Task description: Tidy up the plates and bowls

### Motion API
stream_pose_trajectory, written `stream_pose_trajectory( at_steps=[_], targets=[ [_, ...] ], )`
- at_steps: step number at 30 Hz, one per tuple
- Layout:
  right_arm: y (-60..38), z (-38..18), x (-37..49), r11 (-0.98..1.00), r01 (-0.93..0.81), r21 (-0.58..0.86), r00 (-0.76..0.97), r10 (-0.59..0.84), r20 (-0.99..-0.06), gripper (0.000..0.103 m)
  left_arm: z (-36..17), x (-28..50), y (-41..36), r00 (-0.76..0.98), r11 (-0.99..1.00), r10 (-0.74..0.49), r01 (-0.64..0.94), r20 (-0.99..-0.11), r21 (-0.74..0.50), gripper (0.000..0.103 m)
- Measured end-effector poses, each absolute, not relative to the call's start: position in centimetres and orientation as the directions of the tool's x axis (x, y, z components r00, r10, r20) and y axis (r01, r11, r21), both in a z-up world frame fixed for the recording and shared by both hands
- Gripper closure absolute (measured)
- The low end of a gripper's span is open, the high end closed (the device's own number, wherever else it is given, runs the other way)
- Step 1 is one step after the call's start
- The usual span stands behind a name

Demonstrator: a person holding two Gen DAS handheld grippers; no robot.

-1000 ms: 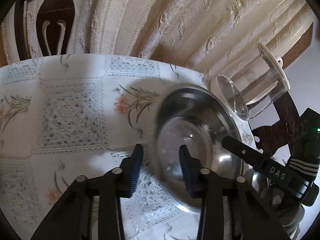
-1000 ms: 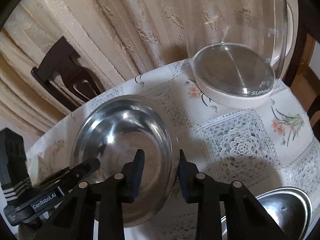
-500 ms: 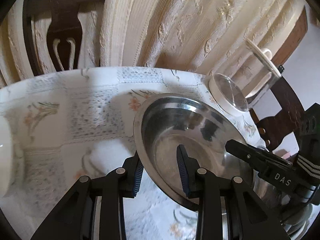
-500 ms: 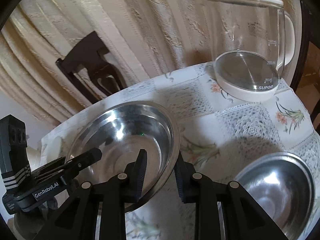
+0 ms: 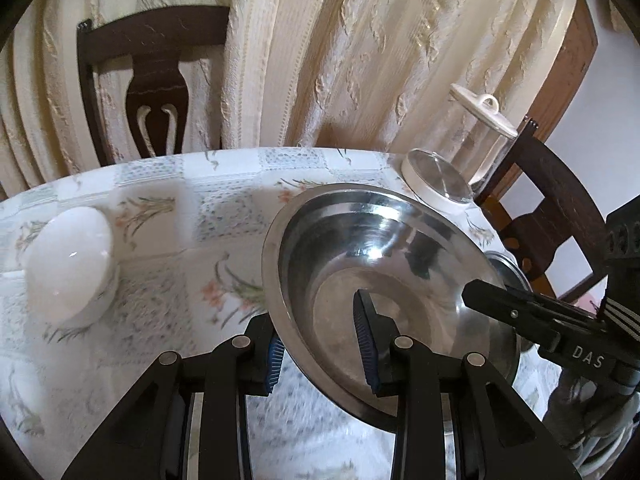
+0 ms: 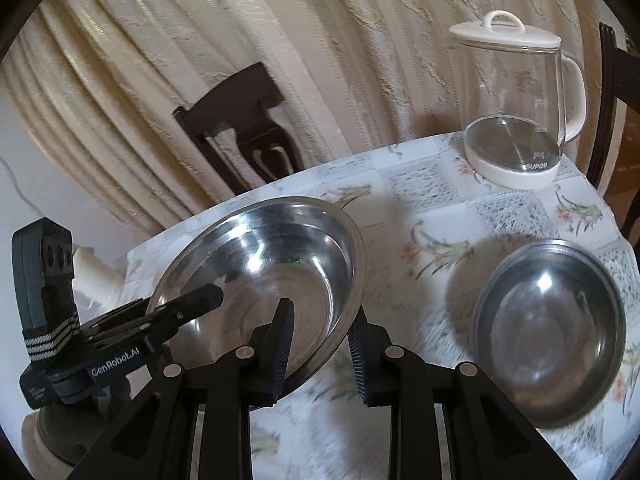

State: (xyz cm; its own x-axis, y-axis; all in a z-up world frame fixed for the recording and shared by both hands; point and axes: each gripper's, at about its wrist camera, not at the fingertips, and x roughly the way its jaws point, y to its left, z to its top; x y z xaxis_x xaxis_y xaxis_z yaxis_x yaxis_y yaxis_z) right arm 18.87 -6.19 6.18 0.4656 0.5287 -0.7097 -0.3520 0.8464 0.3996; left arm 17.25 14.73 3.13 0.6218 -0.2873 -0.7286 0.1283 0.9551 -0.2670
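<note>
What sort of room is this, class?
Probably a home dining room: a table under a floral lace cloth, dark wooden chairs, cream curtains and a glass kettle.

We see a table (image 6: 508, 216) under a white lace-and-flower cloth (image 5: 224, 216). On it: a white dome-shaped dish (image 5: 68, 264) at left, a glass kettle (image 6: 516, 104) far right, a steel bowl (image 6: 550, 336) near right. We cannot tell whether the big steel bowl (image 6: 260, 276) rests on the cloth.
</note>
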Motion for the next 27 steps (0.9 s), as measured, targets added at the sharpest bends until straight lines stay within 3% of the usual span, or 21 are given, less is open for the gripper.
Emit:
stream_pose_trajectory(
  at_steps=[27],
  targets=[
    [-2.5,4.7,6.5,0.725,-0.476,0.498,0.310,0.668,-0.677,0.074,2.7,0.5,20.8,0.643,0.963,-0.235,0.050,-0.729,-0.267,0.070]
  ],
)
